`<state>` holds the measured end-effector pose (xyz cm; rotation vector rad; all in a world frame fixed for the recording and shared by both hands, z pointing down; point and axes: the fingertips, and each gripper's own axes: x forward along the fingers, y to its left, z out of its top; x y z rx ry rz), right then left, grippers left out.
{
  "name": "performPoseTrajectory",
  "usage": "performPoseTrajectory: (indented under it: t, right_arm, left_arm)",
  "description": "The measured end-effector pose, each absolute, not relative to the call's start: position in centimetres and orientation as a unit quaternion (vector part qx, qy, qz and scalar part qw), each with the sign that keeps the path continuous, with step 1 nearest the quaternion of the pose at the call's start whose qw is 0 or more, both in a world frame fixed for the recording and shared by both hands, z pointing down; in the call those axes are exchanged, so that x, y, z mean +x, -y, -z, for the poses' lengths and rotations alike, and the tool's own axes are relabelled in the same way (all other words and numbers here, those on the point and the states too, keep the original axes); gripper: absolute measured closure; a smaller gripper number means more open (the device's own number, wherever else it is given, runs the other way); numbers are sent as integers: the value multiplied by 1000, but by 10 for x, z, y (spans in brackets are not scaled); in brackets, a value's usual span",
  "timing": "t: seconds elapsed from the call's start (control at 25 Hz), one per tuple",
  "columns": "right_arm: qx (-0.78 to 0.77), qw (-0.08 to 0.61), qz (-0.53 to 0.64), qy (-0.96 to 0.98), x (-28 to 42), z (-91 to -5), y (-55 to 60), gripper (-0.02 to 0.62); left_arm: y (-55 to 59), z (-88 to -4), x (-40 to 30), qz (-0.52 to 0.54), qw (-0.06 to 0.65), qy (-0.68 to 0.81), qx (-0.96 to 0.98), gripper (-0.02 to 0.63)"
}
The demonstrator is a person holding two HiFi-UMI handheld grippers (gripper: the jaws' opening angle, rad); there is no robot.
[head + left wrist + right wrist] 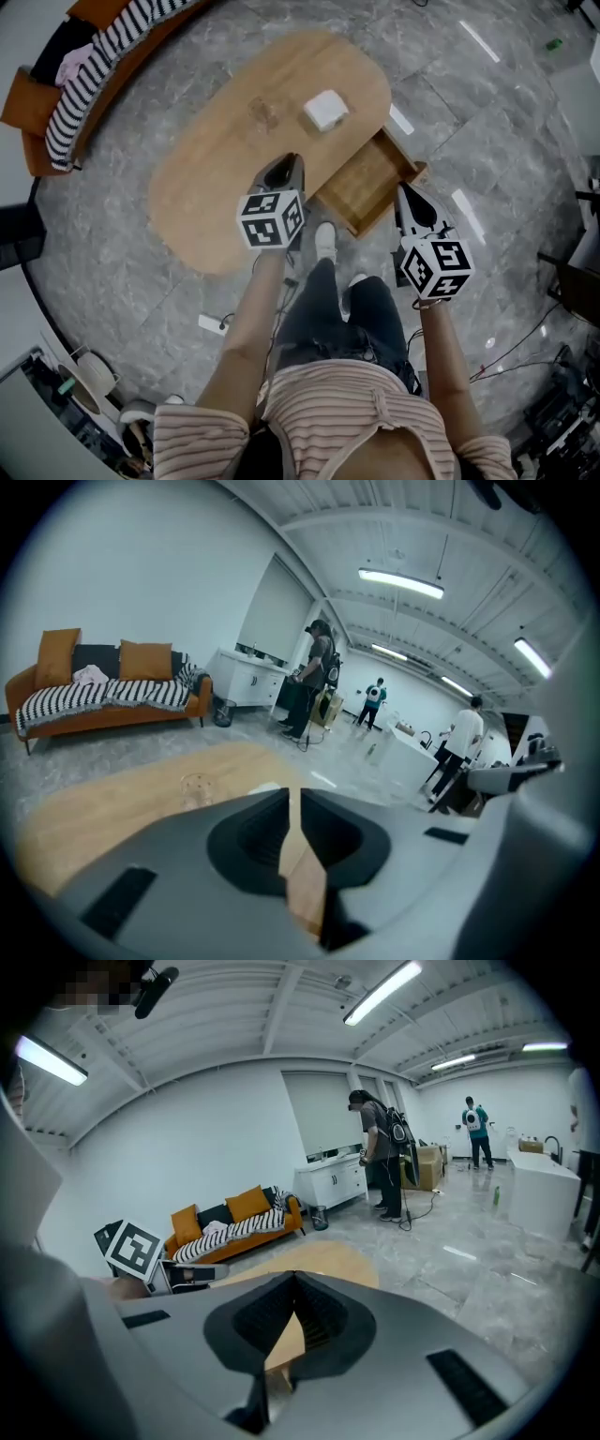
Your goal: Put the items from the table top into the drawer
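A long wooden table (216, 178) with rounded ends and a pale, smooth top stands on glossy grey stone tiles (487, 112) veined like marble. Two things sit near its middle, well apart from both grippers: a small clear glass (262, 112), hard to make out against the wood, and beside it a white, square box (325, 110) with softened corners. From the table's near edge a shallow wooden drawer (361, 187) is pulled out, its boxy inside showing bare wood grain. The left gripper (284, 161), matte grey and tapering to a point, hangs over the table's near edge with its ribbed black pads drawn together and nothing between them. The right gripper (403, 190), the same shape, hangs just beside the drawer's outer corner; its jaws meet at the tips and hold nothing. Each carries a cube printed with black-and-white square markers. An orange sofa (28, 112) with a striped blanket (94, 66) stands beyond the table's far end.
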<state>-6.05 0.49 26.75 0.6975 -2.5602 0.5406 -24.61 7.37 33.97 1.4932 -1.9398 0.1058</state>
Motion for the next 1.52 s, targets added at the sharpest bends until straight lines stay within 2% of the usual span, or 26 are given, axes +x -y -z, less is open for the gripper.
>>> performPoseTrajectory:
  t: [0.28,0.44,0.76,1.52]
  right_arm:
    - [259,244,-217,909,-71,-320,15,588]
    - [256,254,-227,905,-77,-354,25,588]
    - [250,260,-249,899,-89,-412,43,588]
    - [233,277,-280,889,-97,-472,49,588]
  left_arm:
    - [-28,-416,-255,-64,382,727,567,584]
    - [-5,-463,-261,-65,415,723,549,531]
    - [33,-532,-285,-51,452,734,504,485]
    - [78,-600,-313,-47,491,748,444,476]
